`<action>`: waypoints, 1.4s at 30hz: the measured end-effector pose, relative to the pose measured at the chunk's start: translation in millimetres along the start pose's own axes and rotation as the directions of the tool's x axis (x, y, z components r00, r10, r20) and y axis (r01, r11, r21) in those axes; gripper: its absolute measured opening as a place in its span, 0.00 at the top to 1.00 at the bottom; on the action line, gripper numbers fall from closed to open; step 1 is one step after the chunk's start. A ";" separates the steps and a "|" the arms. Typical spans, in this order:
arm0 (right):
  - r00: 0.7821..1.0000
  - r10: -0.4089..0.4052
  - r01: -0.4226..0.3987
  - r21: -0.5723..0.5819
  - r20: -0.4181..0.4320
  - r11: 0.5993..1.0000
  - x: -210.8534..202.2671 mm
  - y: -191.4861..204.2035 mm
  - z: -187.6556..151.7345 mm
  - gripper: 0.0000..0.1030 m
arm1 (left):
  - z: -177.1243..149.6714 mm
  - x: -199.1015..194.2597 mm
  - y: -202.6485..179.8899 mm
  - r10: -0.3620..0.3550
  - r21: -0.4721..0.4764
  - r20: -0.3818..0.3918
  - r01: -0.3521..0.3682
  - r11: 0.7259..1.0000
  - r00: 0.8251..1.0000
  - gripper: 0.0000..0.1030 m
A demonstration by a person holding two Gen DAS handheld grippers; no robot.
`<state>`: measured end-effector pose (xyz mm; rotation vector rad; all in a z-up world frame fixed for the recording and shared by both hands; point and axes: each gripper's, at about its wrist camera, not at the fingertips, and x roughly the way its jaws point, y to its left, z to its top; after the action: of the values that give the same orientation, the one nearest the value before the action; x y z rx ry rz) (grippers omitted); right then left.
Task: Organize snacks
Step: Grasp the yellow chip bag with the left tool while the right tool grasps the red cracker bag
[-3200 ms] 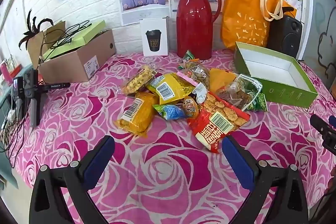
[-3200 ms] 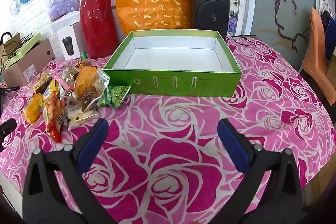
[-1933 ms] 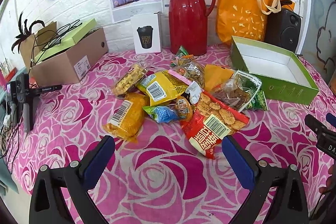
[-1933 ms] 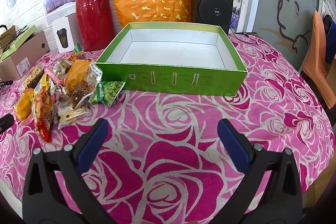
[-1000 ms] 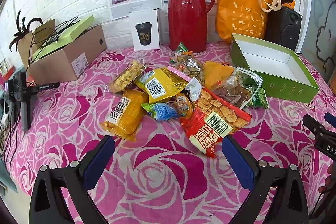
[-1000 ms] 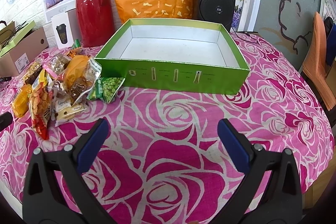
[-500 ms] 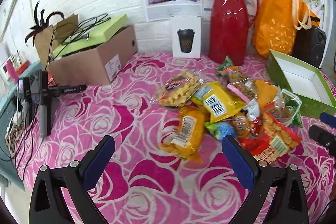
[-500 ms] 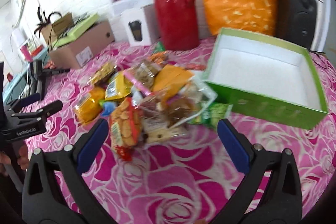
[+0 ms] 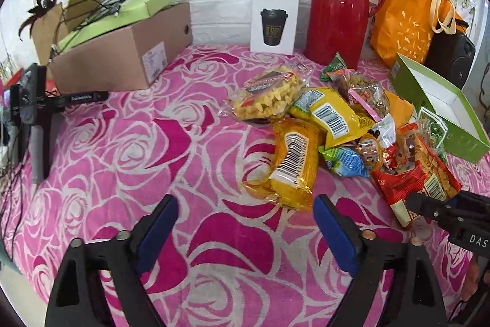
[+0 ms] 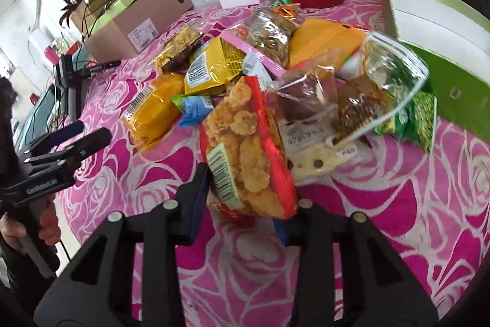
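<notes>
Green box [image 9: 465, 140] near tabletop's right edge, nothing seen inside. Right gripper [image 10: 245, 201] just closed, clamped on red cracker bag [image 10: 245, 149] at snack pile's [image 9: 330, 124] front. Left gripper [image 9: 245, 222] narrowing, jaws apart, holding nothing.

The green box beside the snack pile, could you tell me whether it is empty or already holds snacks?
Empty as far as visible: the green box shows only bare white floor.

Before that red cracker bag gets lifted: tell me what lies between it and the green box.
The clear bag of brown cakes and green pea packets lie between the red cracker bag and the green box.
</notes>
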<state>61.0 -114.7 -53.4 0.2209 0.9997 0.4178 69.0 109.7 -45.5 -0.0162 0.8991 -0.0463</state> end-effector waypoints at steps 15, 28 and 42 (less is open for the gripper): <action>1.000 -0.023 0.023 0.016 0.012 1.000 -1.8 5.6 4.6 0.67 | 38.6 54.9 -17.8 -0.152 -0.010 -0.094 0.152 0.988 0.984 0.57; 0.992 0.052 -0.050 -0.019 0.111 0.999 -39.2 10.9 11.9 0.79 | 28.7 23.3 -32.5 -0.145 -0.008 -0.065 0.145 0.989 0.987 0.66; 0.930 0.014 -0.035 0.052 0.367 0.998 -137.6 -33.0 29.7 0.80 | 76.5 -63.0 -91.1 -0.291 0.120 0.119 0.277 0.953 0.949 0.66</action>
<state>29.3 -204.3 55.6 0.3509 0.6410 0.3538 86.7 21.3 54.4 -0.0537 0.7517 -0.3566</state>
